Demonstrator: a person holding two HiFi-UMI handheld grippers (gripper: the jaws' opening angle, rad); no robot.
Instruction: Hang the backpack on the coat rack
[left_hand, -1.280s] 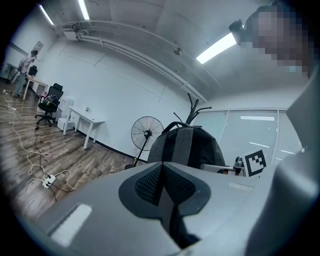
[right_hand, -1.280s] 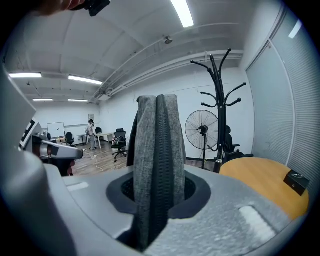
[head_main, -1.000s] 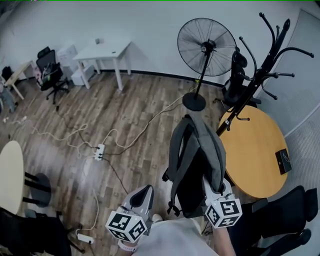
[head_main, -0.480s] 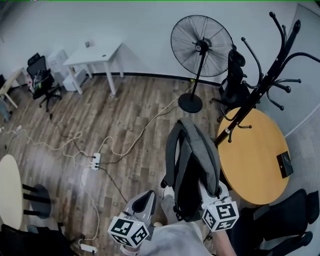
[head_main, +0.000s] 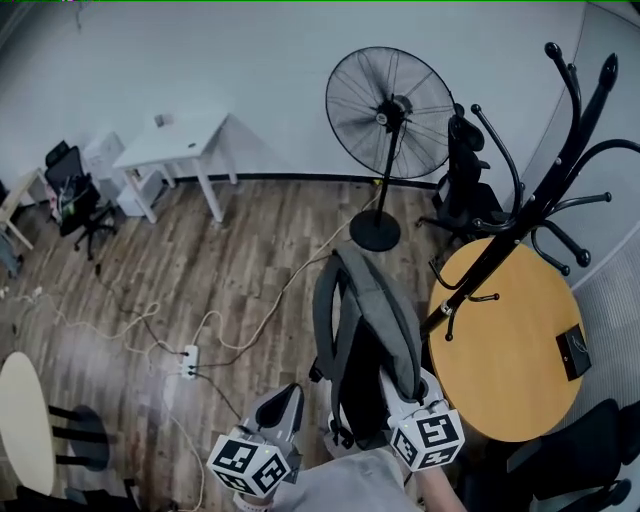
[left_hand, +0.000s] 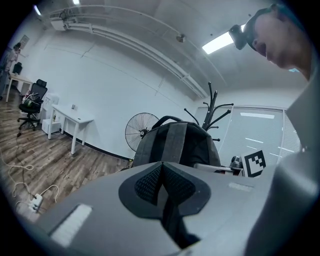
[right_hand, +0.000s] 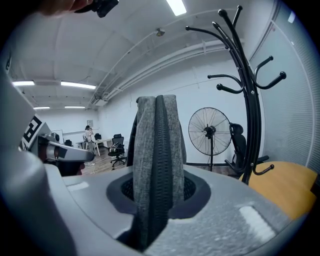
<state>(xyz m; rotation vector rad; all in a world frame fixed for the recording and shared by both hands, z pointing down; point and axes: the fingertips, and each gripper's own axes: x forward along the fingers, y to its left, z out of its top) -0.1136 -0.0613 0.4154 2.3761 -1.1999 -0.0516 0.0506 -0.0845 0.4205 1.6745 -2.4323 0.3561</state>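
Observation:
In the head view the grey backpack (head_main: 366, 330) hangs upright in the air, its black straps facing left. My right gripper (head_main: 400, 390) holds it from below right, and the right gripper view shows that gripper (right_hand: 157, 200) shut on a fold of grey fabric with a black zip line. The black coat rack (head_main: 520, 215) rises just right of the pack, apart from it, and it also shows beyond the jaws (right_hand: 250, 100). My left gripper (head_main: 289, 395) is lower left of the pack, its jaws (left_hand: 162, 182) shut with nothing between them. From that side the backpack (left_hand: 175, 142) fills the middle.
A round wooden table (head_main: 520, 350) stands under the rack. Behind it are a black pedestal fan (head_main: 388, 110) and a black office chair (head_main: 465, 185). Cables and a power strip (head_main: 188, 360) lie on the wood floor, with a white desk (head_main: 175, 150) at the far wall.
Both grippers and the backpack have moved forward across the floor; the coat rack and round table now stand nearer and larger. The right gripper's hold on the pack is unchanged.

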